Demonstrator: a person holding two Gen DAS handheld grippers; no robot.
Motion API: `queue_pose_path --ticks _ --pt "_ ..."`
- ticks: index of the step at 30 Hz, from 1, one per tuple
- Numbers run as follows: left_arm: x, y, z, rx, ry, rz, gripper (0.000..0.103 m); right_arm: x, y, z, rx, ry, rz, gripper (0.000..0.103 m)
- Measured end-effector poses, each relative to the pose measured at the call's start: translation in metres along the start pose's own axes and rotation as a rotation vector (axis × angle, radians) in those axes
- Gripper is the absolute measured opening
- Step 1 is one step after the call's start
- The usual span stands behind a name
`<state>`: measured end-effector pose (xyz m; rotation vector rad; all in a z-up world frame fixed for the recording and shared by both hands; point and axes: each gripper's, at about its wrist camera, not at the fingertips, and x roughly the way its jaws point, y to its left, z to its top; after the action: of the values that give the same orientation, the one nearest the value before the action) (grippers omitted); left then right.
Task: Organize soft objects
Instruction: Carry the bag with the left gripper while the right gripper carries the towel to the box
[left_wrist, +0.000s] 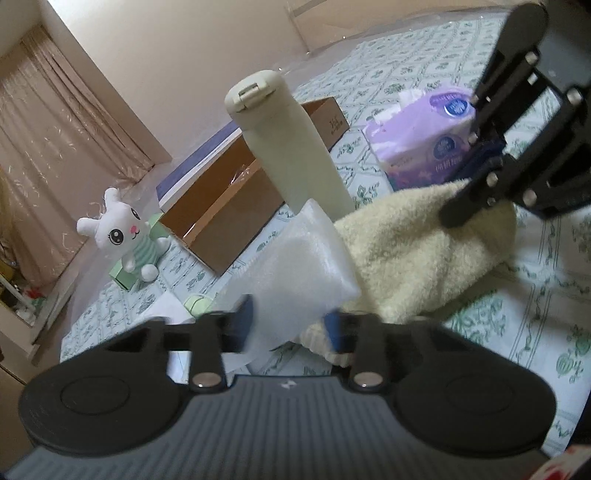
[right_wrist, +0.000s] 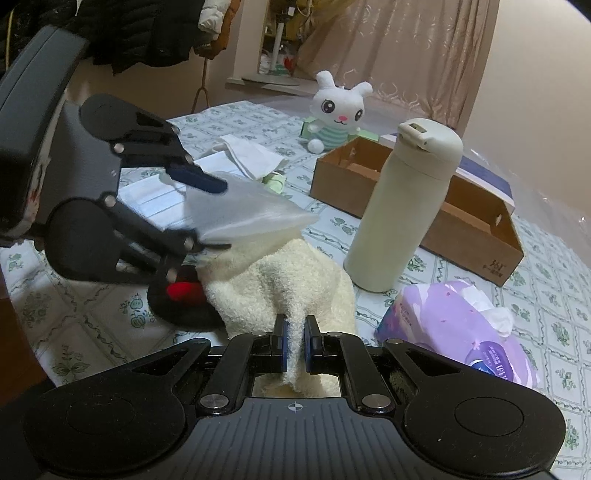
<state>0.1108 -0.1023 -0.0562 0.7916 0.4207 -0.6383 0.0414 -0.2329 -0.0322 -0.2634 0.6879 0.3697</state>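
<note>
The right hand-held gripper (right_wrist: 294, 341) is clamped on a fold of the cream towel (right_wrist: 280, 280), which lies bunched at the centre of the frame on the patterned surface (right_wrist: 92, 314). The left hand-held gripper (left_wrist: 290, 325) straddles a translucent plastic bag (left_wrist: 295, 266), its fingers apart; whether they pinch it I cannot tell. Sorting seems underway. Next, probably, the towel goes to the cardboard box (right_wrist: 480, 229), upper right.

The room is a bit dim, with soft light through the curtain (left_wrist: 55, 122). Edges bend round and go dark. The foam bag (left_wrist: 295, 266) looks blurry.
</note>
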Motion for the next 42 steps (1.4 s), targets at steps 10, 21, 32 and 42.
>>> queue_pose_path --ticks 10,21,32,42 --pt "-0.029 0.041 0.018 -0.176 -0.010 0.019 0.001 -0.029 -0.008 0.015 0.009 -0.081 -0.022 0.008" --pt "-0.077 0.087 0.050 -0.382 -0.047 0.029 0.001 -0.099 -0.025 0.050 0.036 -0.235 -0.080 0.007" --pt "-0.098 0.096 0.064 -0.465 -0.049 0.013 0.001 -0.149 -0.058 0.064 0.131 -0.304 -0.103 0.007" --pt "-0.094 0.117 0.080 -0.506 -0.052 -0.024 0.001 -0.167 -0.086 0.065 0.163 -0.294 -0.147 0.007"
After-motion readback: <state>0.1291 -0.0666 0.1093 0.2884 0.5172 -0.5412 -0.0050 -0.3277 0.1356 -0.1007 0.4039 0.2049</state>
